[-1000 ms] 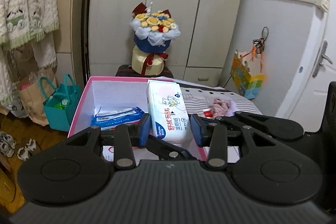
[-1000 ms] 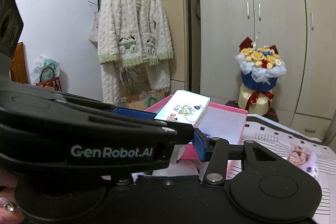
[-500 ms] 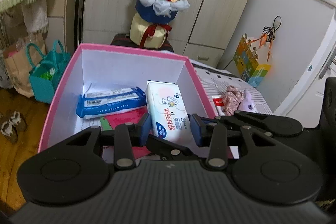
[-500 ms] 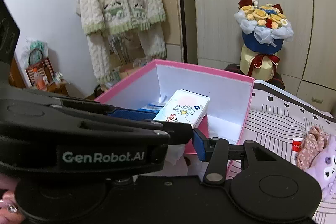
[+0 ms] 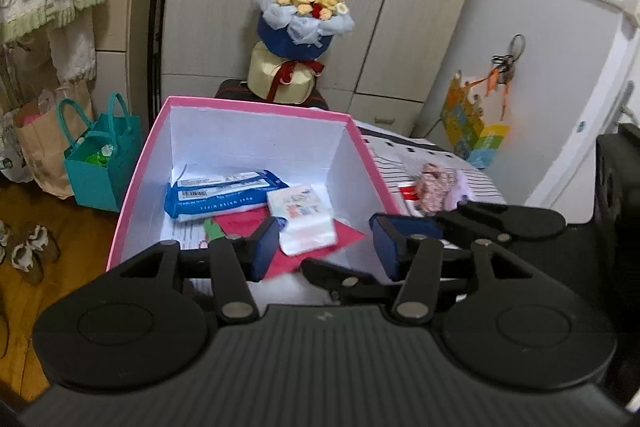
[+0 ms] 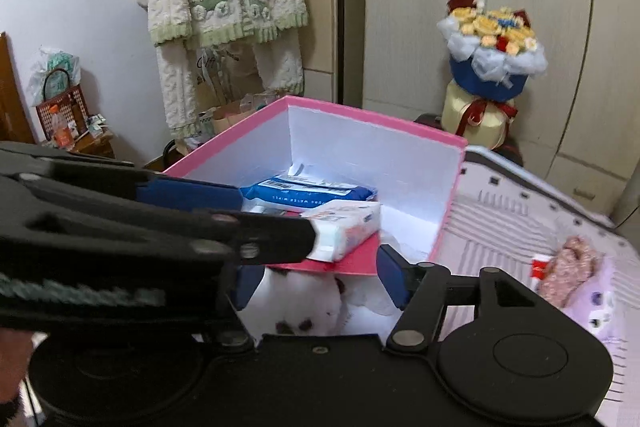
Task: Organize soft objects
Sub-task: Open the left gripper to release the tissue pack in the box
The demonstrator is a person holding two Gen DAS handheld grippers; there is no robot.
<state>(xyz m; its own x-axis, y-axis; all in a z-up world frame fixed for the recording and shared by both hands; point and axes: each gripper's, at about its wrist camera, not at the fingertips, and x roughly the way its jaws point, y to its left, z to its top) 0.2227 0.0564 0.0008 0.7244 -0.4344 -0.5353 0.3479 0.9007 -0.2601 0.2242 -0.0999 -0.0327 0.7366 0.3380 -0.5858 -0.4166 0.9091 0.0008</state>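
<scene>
A pink box (image 5: 256,105) with white inside walls stands on the bed; it also shows in the right wrist view (image 6: 376,121). A white tissue pack (image 5: 302,217) lies loose inside it on a red sheet, beside a blue wet-wipes pack (image 5: 224,193). My left gripper (image 5: 325,247) is open and empty just above the box's near side. My right gripper (image 6: 316,277) is open, over a white plush (image 6: 304,303) inside the near end of the box. The tissue pack (image 6: 346,227) and wipes pack (image 6: 308,195) also show in the right wrist view.
A purple plush with a pink floral cloth (image 6: 576,275) lies on the striped bedsheet right of the box, also in the left wrist view (image 5: 434,185). A flower bouquet (image 5: 300,27) stands behind the box. A teal bag (image 5: 102,163) sits on the floor left.
My left gripper has opened and let go of the tissue pack, which now lies in the box. Both grippers have tilted down toward the box.
</scene>
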